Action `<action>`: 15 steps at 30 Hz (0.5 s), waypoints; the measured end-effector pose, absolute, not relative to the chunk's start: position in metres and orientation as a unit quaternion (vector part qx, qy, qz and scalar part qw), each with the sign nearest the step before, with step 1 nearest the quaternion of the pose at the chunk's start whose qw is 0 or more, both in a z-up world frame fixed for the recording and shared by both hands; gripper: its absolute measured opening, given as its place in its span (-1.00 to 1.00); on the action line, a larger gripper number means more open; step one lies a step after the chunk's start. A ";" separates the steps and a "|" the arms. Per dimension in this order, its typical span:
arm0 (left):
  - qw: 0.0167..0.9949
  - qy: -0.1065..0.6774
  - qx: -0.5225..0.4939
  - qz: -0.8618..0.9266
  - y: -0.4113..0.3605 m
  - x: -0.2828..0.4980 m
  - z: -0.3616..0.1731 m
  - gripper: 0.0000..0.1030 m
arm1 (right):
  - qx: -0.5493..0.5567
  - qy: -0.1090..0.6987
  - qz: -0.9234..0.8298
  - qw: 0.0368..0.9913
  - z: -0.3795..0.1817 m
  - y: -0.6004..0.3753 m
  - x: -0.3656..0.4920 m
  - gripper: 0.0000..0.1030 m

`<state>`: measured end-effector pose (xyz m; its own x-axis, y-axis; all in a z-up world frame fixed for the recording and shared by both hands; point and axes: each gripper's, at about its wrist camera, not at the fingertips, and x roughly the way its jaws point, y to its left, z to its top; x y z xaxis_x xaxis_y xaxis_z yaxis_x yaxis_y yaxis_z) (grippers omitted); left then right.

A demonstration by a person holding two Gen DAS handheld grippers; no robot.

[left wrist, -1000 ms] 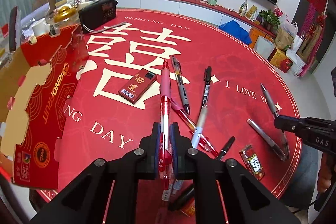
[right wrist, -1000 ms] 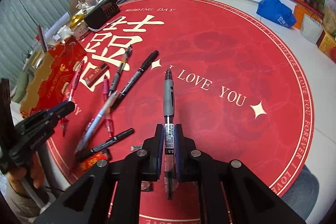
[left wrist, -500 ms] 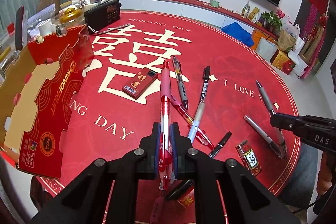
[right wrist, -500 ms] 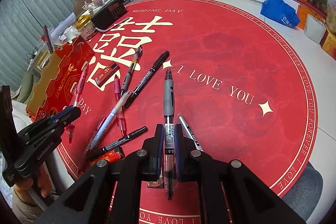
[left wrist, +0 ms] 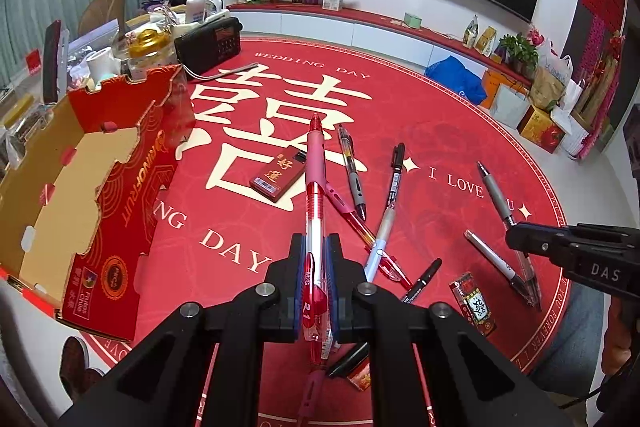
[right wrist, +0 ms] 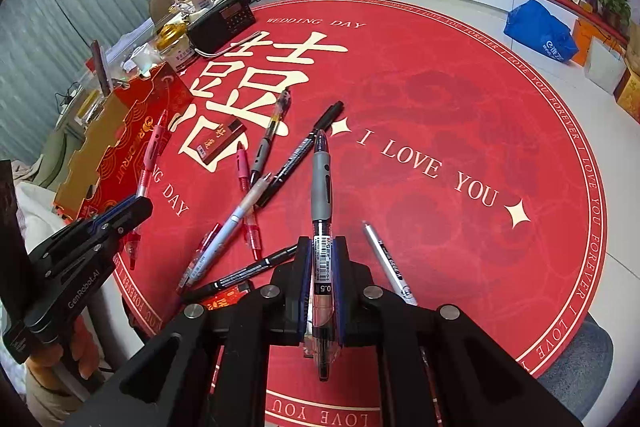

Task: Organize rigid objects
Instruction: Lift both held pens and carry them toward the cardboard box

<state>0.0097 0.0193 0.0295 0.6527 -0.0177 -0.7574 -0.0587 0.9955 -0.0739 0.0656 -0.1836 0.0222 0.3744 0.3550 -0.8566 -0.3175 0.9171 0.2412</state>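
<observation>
Carry step, both hands loaded. Left gripper pinched on a red-and-pink pen, gripped low on the clear barrel, pink end jutting forward over the red mat. Right gripper pinched on a grey-grip black pen, labelled barrel between the pads, grip end forward. Both pens look clear of the mat, though the gap is hard to judge through fisheye. Open red cardboard box sits at the mat's left edge, just beside the left hand's line of travel and further from the right; nothing can be seen on the part of its floor that is in view. It reads as the likely drop point, but the task sentence does not name one. Still loose on the mat: a small red packet, at least 5 more pens in a crossed heap, a silver pen just right of the right gripper, and 1 patterned packet near the front rim. Next move, as judged: swing left over the box wall, tip each pen down inside, and spread the jaws only once the pen is past the scalloped rim, which could catch a long pen crosswise. Left hand goes first; right needs the longer reach across.
</observation>
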 end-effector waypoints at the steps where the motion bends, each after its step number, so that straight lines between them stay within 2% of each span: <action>1: 0.909 0.414 -0.048 0.012 0.021 0.008 0.030 -0.80 | 0.017 0.521 0.204 0.829 0.023 -0.182 0.065 -0.79; 15: 0.912 0.403 -0.069 0.019 0.038 -0.003 0.035 -0.80 | 0.002 0.522 0.217 0.825 0.027 -0.156 0.059 -0.79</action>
<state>-0.0032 0.0378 0.0346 0.6743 -0.0201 -0.7381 -0.0910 0.9897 -0.1101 0.0586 -0.1561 0.0275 0.3608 0.3605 -0.8602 -0.3571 0.9054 0.2297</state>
